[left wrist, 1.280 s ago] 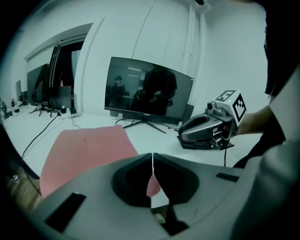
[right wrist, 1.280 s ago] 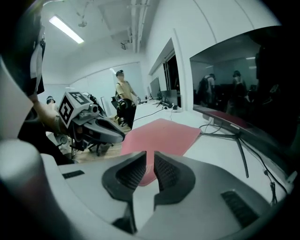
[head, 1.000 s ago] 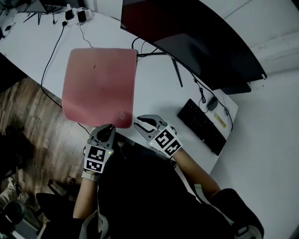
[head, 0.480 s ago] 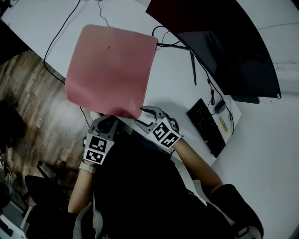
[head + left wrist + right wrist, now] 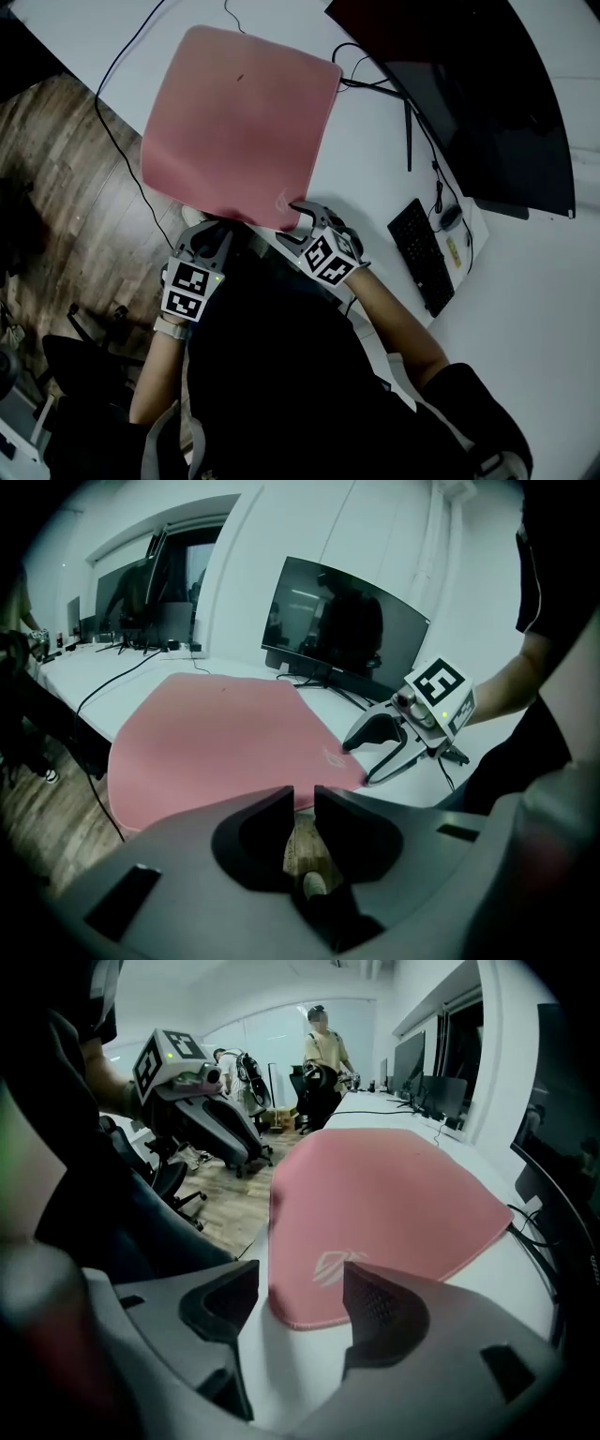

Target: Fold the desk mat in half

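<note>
On the white desk [image 5: 370,187] the pink desk mat [image 5: 239,122] lies flat and unfolded. Its near left part reaches past the desk edge, above the wooden floor [image 5: 66,187].

The right gripper [image 5: 300,1283] sits at the mat's near right corner. Its jaws are opening wide, with the logo corner lying between them but not pinched.

The left gripper [image 5: 302,799] is just short of the mat's near edge. Its jaws are opening but only a narrow slot apart, with nothing in the slot except floor seen beyond.

Risks noted:
- The corner lies flush on the desk, so the right jaws may close on bare surface and slide over the thin edge.
- The left slot looks too narrow to take the edge cleanly, and a push there would shove the mat, not grip it.
- If only one corner is held, the lift would go up skewed and the halves would not line up.
- The overhang offers little support, so a drag toward the person could slide the mat off the desk.
- A black cable [image 5: 122,61] runs beside the left edge and monitor cables [image 5: 361,80] lie at the far corner. A folded-over edge could land on them.
</note>
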A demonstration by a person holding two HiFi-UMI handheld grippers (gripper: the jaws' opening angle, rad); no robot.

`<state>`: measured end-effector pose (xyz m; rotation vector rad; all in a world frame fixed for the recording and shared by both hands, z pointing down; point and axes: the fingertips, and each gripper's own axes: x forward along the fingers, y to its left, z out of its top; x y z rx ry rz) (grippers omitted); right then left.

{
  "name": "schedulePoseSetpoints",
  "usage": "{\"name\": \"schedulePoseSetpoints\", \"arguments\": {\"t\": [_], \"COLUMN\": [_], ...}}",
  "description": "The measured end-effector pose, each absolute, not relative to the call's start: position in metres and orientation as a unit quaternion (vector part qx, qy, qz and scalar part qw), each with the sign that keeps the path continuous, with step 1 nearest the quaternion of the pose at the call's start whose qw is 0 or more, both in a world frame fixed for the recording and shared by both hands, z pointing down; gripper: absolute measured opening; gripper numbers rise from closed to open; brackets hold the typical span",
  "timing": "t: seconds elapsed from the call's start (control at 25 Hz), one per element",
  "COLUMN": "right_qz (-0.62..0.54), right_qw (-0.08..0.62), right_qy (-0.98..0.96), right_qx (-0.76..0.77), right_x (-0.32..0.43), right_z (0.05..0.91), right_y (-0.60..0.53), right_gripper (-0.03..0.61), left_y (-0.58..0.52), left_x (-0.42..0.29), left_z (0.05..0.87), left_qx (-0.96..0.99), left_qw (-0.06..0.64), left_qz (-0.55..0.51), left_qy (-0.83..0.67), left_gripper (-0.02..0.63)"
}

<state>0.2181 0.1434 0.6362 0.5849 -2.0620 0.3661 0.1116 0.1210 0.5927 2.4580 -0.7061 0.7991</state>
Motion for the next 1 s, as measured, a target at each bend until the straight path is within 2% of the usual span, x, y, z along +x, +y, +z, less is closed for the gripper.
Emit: {"name": "schedulePoseSetpoints", "arguments": {"t": [0.28,0.64,0.72,0.84,1.0], "right_qz": [0.134,0.143,0.139,0.13,0.13], "right_qw": [0.5,0.504,0.505,0.509,0.508], "right_qy": [-0.826,-0.819,-0.818,-0.815,-0.814], "right_qx": [0.223,0.235,0.237,0.245,0.249], "right_x": [0.218,0.22,0.221,0.224,0.224], "right_z": [0.656,0.657,0.656,0.655,0.646], "right_y": [0.146,0.141,0.14,0.135,0.132], "right_gripper": [0.276,0.272,0.261,0.188,0.171], "left_y": [0.124,0.12,0.118,0.114,0.109], "left_x": [0.098,0.086,0.086,0.084,0.085], "left_z": [0.601,0.602,0.601,0.598,0.594], "left_qx": [0.888,0.885,0.886,0.887,0.889], "left_qw": [0.242,0.245,0.244,0.242,0.237], "left_qz": [0.29,0.289,0.288,0.287,0.288], "left_qy": [-0.263,-0.269,-0.269,-0.269,-0.267], "left_gripper": [0.061,0.061,0.061,0.061,0.061]}}
